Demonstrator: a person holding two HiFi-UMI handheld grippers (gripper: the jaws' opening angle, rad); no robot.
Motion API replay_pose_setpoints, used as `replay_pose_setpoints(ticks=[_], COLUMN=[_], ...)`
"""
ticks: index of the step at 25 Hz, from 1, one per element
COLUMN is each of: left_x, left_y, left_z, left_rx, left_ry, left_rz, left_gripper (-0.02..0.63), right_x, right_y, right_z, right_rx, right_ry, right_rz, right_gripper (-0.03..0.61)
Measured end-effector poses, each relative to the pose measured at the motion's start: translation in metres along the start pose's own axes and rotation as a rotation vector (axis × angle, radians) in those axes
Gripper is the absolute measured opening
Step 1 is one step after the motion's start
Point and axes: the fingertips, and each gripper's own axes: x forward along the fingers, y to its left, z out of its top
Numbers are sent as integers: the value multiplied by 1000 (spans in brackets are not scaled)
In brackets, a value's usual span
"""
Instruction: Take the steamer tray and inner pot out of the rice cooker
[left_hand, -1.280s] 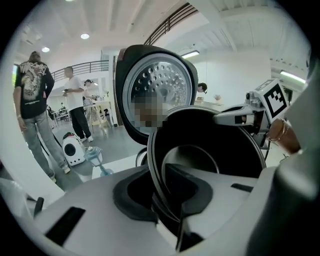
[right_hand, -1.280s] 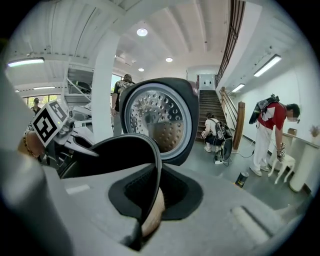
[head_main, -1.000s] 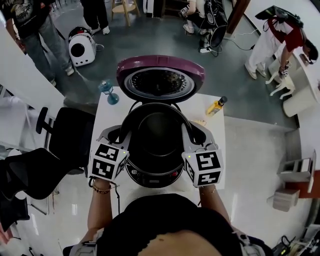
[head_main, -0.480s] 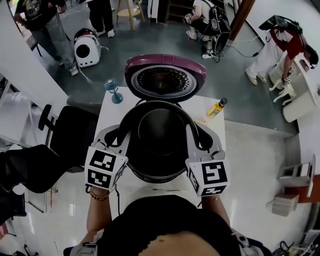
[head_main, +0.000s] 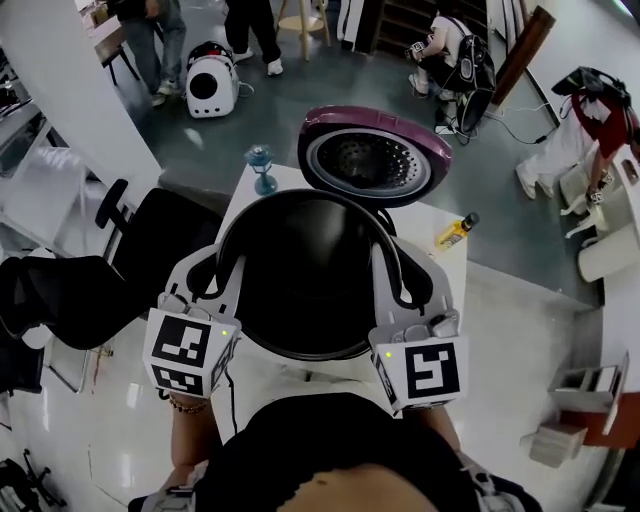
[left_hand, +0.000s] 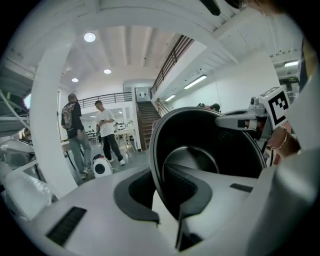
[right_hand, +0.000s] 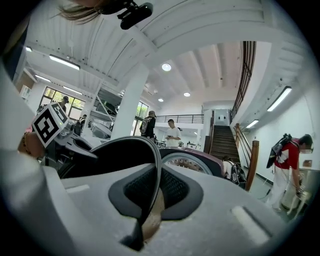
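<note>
2 white hand-held grippers (head_main: 228, 268) (head_main: 386, 262), black-patterned marker cubes (head_main: 186, 352) (head_main: 424, 372), black top (head_main: 330, 450)

A white table (head_main: 300, 378) stands on a pale, glossy floor (head_main: 520, 340). At its far side sits the rice cooker (head_main: 372, 155), of which only the raised purple lid with its perforated inner plate shows. A small blue object (head_main: 262, 168) stands at the far left corner. A yellow bottle (head_main: 457, 231) with a dark cap is near the far right edge, well apart from the blue object.
</note>
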Motion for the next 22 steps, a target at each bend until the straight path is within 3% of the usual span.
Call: replay_pose_setpoints(ticks=[7, 12, 16, 22], left_x=[-42, -60, -68, -68], left_y=[22, 44, 74, 130], left_z=[-10, -42, -64, -97], left_rx=[-60, -94, -104, -62], left_ry=[-12, 2, 52, 127], left_rz=[117, 152, 115, -36], left_gripper=[35, 32, 29, 29], right_x=[7, 20, 35, 57], right_y=[39, 77, 108, 163], right_z=[22, 12, 6, -13], right_rx=[5, 21, 28, 68], right_ry=[-83, -97, -41, 97], right_rz=[98, 135, 124, 1], right_gripper=[23, 23, 23, 23])
